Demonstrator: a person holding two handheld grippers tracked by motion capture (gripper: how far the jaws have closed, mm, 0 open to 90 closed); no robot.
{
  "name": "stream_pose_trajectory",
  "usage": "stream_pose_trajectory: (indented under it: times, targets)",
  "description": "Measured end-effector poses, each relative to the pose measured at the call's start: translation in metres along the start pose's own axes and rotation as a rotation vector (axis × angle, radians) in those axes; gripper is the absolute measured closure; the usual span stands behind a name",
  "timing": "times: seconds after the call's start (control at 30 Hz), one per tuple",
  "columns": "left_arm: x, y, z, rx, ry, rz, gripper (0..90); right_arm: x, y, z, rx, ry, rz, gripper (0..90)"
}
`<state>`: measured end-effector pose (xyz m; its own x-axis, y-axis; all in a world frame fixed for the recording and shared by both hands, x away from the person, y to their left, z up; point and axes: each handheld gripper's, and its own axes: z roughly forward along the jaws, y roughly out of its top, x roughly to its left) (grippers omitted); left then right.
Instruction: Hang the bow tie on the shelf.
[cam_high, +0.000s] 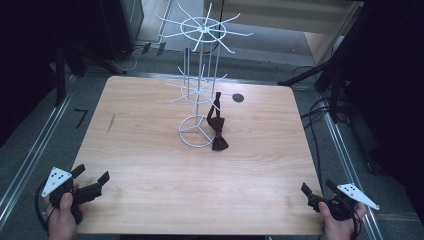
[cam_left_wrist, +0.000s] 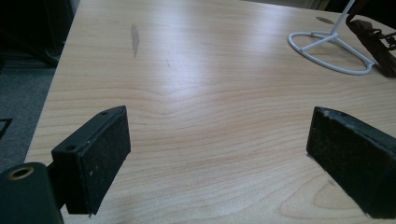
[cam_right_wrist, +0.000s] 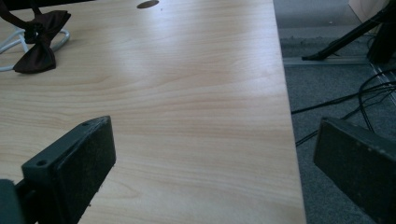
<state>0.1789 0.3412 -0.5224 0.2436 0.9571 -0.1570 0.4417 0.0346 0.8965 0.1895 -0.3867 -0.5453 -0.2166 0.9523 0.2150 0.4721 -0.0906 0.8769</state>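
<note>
At the centre of the high view we see a dark brown bow tie (cam_high: 218, 131) hanging by its strap from a lower arm of the white wire display stand (cam_high: 199, 90), its bow resting on the bench (cam_high: 150, 165) against the right edge of the stand's ring base. It sits well apart from both tools, far up the frame from each.

Lower left in that view, we find the left hand-held gripper (cam_high: 91, 176) over the near left corner of the bench, gripped by the person's left hand (cam_high: 62, 217). Its jaws stand wide apart and hold nothing; in the left gripper view (cam_left_wrist: 219, 154) only bare wood lies between them, with the ring base and the bow tie (cam_left_wrist: 376, 44) at the upper right of the frame.

Lower right, the right hand-held gripper (cam_high: 317, 187) hangs at the near right corner, in the right hand (cam_high: 340, 225). Its jaws are likewise spread wide and empty; in the right gripper view (cam_right_wrist: 215, 158) one jaw is over the wood, the other past the bench edge above the grey floor (cam_right_wrist: 336, 70), and the bow tie (cam_right_wrist: 39, 39) lies at the upper left.
</note>
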Motion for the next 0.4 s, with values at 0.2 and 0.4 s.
stream_pose_trajectory:
  times: [0.2, 0.4]
  targets:
    - [0.000, 0.000, -0.001, -0.005, -0.001, -0.005, 6.7, -0.007, -0.003, -0.012, -0.010, -0.016, 0.029, 0.0]
    - [0.000, 0.000, 0.000, -0.004, 0.005, -0.008, 6.7, -0.013, -0.006, -0.016, -0.011, -0.034, 0.065, 0.0]
